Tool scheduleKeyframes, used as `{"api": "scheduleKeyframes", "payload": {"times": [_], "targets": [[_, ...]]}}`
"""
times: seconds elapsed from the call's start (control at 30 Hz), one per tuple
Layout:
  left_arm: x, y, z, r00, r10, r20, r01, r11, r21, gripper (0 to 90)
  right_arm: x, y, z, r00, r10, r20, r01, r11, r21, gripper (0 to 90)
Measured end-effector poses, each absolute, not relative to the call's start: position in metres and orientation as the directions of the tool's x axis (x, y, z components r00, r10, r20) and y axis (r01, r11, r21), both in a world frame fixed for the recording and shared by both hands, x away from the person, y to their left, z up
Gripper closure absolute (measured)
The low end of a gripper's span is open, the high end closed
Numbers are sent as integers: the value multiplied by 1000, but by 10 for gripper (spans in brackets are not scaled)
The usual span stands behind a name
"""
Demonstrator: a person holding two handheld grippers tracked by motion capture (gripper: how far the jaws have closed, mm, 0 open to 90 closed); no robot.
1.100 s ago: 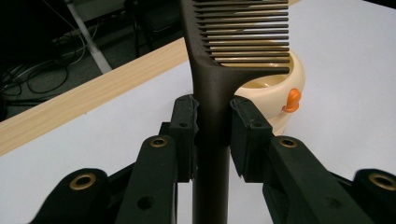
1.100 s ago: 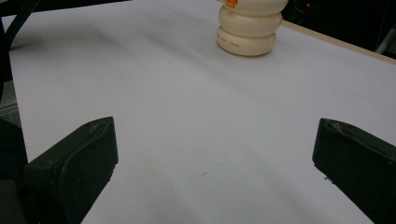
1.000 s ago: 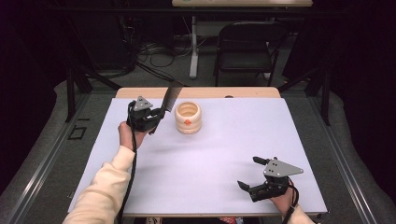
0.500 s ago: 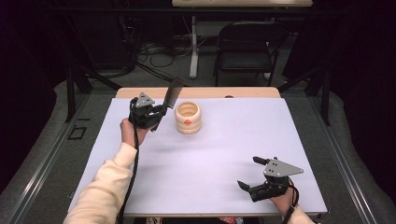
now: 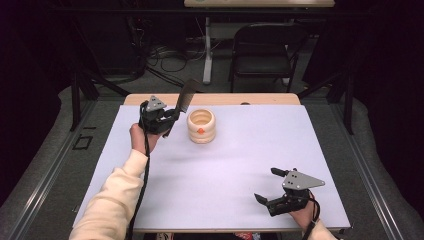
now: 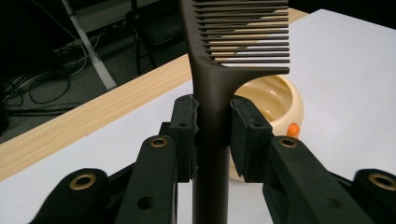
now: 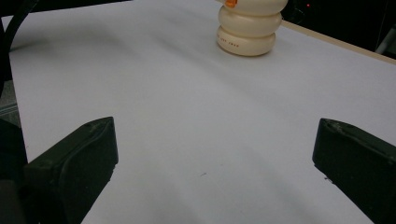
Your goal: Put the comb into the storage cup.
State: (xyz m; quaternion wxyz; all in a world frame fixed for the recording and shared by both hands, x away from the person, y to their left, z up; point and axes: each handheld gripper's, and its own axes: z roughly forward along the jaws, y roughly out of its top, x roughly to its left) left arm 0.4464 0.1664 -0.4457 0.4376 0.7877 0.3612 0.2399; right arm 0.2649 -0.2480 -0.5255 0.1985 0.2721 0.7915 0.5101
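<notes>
Two grippers seen over white table. Dark comb pinched by handle between pads of left gripper, teeth end raised and tilted toward far edge. Comb held just left of cream ribbed cup, apart from it; cup bears small orange mark on side. Same cup seen behind comb handle in left gripper view. Right gripper held well apart from cup, near front right corner, jaws spread wide, nothing between them.
</notes>
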Motion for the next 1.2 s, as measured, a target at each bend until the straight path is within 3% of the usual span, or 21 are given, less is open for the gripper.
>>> {"api": "scheduleKeyframes", "payload": {"times": [1.2], "targets": [[458,152,-437,626,778,57,345,-342,874,722,266,-249,-526,-779,627,-23,236,328,915,0]]}}
